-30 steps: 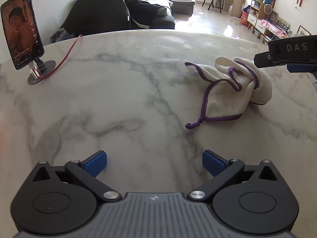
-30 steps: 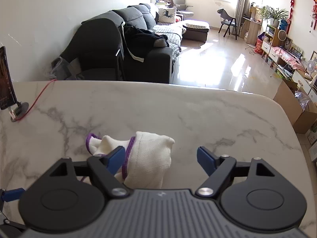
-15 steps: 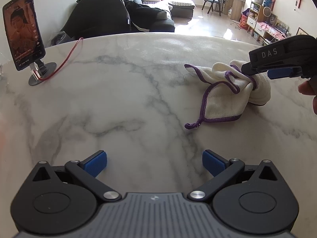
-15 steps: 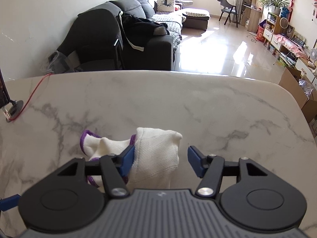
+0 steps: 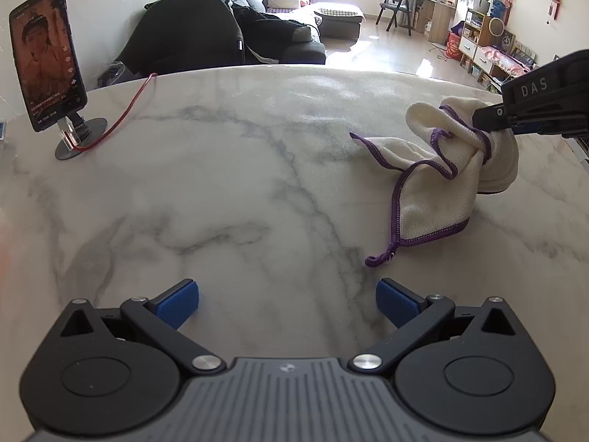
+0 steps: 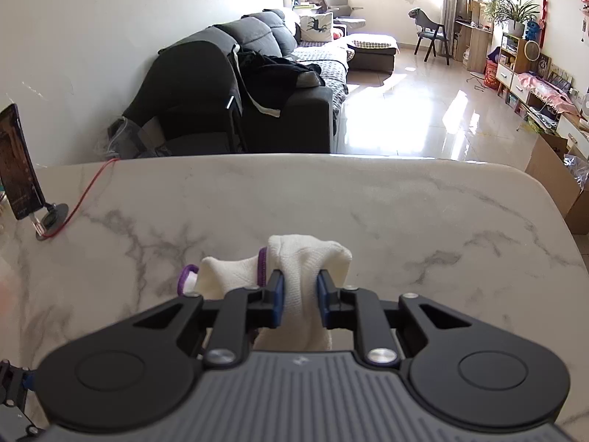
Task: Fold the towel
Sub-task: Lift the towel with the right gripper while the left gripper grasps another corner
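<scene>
**op:** Right wrist view, so you can see what I've got: right gripper (image 6: 299,296) has its fingers pinched on a bunched ridge of the towel (image 6: 307,258). Cream cloth, purple hem, sitting crumpled on the marble tabletop (image 6: 405,199) toward its right side. Definitely not folded as it lies, it's a heap with one flat corner sticking out.

**reply:** What's the other hand doing?

**op:** Left gripper (image 5: 287,304) is hanging low over the tabletop with its fingers spread wide, gripping nothing, well short of the cloth. From that side the nearest bit is the hem corner with the little purple tail (image 5: 381,257).

**reply:** So what step is this?

**op:** My read is it's the sorting-out part: getting the heap opened flat so there's an edge to fold over. Next move probably wants the left fingers on a hem corner while the right lifts, so the cloth spreads rather than drags as a lump. I'm gripping a fat bundle, several layers maybe, can't tell.

**reply:** Anything in the way?

**op:** Not really. Phone on a stand (image 5: 46,59) with a red cable (image 5: 125,114) at the far left, well apart from the towel.
</scene>
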Demonstrator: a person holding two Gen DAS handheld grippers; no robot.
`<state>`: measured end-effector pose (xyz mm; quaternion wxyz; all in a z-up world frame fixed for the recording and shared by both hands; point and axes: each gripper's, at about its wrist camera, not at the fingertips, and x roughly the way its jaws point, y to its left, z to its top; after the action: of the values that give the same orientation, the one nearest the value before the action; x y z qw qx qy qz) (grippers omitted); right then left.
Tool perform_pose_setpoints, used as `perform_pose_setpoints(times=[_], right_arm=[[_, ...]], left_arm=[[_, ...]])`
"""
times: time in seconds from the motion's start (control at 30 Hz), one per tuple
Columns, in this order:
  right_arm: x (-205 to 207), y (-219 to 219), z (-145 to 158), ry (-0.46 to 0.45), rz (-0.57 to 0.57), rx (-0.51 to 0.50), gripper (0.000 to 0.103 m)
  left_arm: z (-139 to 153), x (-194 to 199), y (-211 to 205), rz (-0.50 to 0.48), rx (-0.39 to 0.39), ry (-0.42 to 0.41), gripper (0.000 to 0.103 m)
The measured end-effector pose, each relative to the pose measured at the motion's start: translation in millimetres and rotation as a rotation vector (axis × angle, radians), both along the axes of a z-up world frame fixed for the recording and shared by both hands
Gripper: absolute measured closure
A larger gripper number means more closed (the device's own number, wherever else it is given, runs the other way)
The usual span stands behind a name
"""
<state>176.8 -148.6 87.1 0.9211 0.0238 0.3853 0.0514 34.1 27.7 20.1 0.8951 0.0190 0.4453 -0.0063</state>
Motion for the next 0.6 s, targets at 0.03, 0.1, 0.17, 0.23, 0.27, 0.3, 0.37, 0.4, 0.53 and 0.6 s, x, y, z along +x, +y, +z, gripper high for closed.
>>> perform_pose_setpoints(times=[0.03, 0.1, 0.17, 0.23, 0.27, 0.3, 0.37, 0.4, 0.53, 0.6], right_arm=[[-3, -1, 1, -0.005, 0.000, 0.001, 0.083], [-8, -3, 4, -0.013, -0.002, 0.005, 0.083], [-13, -6, 6, -0.019, -0.004, 0.012, 0.083], [-17, -8, 7, -0.021, -0.006, 0.014, 0.083], [-20, -9, 7, -0.022, -0.008, 0.017, 0.083], [-22, -11, 8, -0.023, -0.011, 0.023, 0.082], [-25, -15, 8, -0.025, -0.019, 0.040, 0.082], [-27, -17, 8, -0.025, -0.022, 0.050, 0.082], [-33, -27, 6, -0.025, -0.036, 0.091, 0.082], [-37, -32, 5, -0.025, -0.042, 0.112, 0.082]], left_arm=[[0, 0, 0, 0.001, 0.000, -0.002, 0.000], [0, -1, -1, 0.004, 0.000, -0.003, 0.000], [0, -1, -1, 0.006, 0.000, -0.004, 0.000], [1, -1, -1, 0.007, 0.000, -0.005, 0.000], [1, -1, -1, 0.007, 0.000, -0.005, 0.000], [1, -1, -1, 0.008, 0.000, -0.006, 0.000], [1, -1, -1, 0.010, 0.000, -0.008, 0.000], [1, -1, -1, 0.011, 0.000, -0.009, 0.000], [1, -1, 0, 0.008, -0.004, -0.012, 0.001], [2, -1, 2, 0.011, -0.017, -0.013, 0.001]])
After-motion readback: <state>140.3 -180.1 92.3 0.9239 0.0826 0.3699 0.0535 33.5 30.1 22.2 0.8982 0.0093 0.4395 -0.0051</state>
